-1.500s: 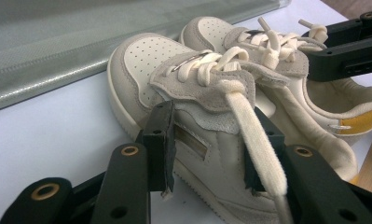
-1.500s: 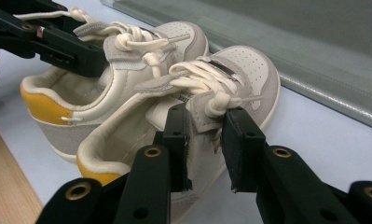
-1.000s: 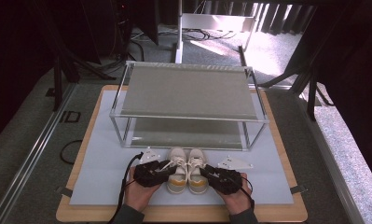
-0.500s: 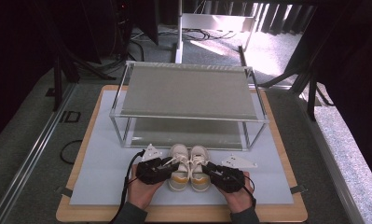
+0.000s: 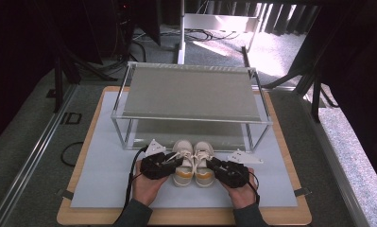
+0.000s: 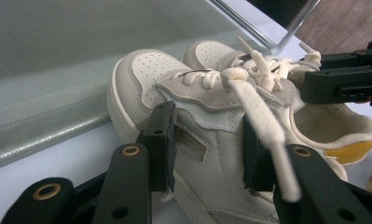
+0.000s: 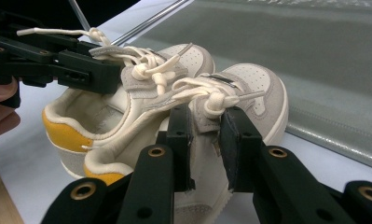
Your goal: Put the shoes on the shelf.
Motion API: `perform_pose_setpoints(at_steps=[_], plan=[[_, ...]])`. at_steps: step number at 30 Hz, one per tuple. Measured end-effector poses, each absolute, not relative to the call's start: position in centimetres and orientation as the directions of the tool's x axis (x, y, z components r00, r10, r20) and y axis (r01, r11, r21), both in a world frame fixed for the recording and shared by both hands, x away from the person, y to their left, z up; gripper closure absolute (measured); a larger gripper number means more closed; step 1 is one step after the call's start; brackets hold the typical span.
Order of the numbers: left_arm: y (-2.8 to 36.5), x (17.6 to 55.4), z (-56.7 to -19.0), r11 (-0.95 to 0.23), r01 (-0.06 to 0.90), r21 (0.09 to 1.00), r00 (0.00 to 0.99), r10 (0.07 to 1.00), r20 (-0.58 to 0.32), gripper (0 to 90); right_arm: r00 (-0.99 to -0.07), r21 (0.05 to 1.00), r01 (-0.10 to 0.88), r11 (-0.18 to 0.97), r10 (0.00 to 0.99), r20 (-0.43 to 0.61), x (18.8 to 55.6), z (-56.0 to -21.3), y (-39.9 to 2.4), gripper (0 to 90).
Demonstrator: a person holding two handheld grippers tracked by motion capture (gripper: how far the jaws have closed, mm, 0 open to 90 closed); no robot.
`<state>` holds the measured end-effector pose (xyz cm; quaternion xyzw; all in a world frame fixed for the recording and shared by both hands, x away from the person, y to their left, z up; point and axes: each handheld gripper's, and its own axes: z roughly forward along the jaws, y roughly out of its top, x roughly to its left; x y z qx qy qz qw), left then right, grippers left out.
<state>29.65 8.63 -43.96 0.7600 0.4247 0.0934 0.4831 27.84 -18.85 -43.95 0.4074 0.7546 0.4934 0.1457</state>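
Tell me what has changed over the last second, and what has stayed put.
Little has changed. The left gripper and right gripper stay at the pair of shoes, one on each shoe's side, and both have edged slightly forward toward the rack. The shoes, the rack and the mat stayed as they were.

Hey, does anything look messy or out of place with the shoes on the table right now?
Only the laces. The left shoe has a loose lace draped over one jaw of the left gripper. The pair otherwise stands upright, side by side, toes toward the shelf, with nothing visibly damaged.
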Motion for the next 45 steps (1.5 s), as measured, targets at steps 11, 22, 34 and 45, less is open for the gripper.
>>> perform_pose_setpoints(at_steps=[11,22,34,45], plan=[[8.5,30.5,-43.9,-0.168,0.546,0.821,0.619,0.741,-0.26,60.1,-0.619,0.868,0.467,0.17,0.764,0.183,28.7,-43.9,-18.9,74.5],[8.4,31.7,-44.0,-0.137,0.549,0.824,0.603,0.748,-0.277,60.0,-0.606,0.872,0.472,0.131,0.767,0.213,30.0,-44.0,-19.1,74.5],[8.0,33.4,-44.6,-0.092,0.544,0.834,0.586,0.753,-0.299,60.0,-0.585,0.879,0.466,0.098,0.779,0.223,31.7,-44.4,-19.3,74.5],[7.8,35.6,-45.3,-0.041,0.535,0.844,0.557,0.768,-0.316,60.0,-0.566,0.886,0.459,0.066,0.791,0.234,33.9,-45.0,-19.3,74.5]])
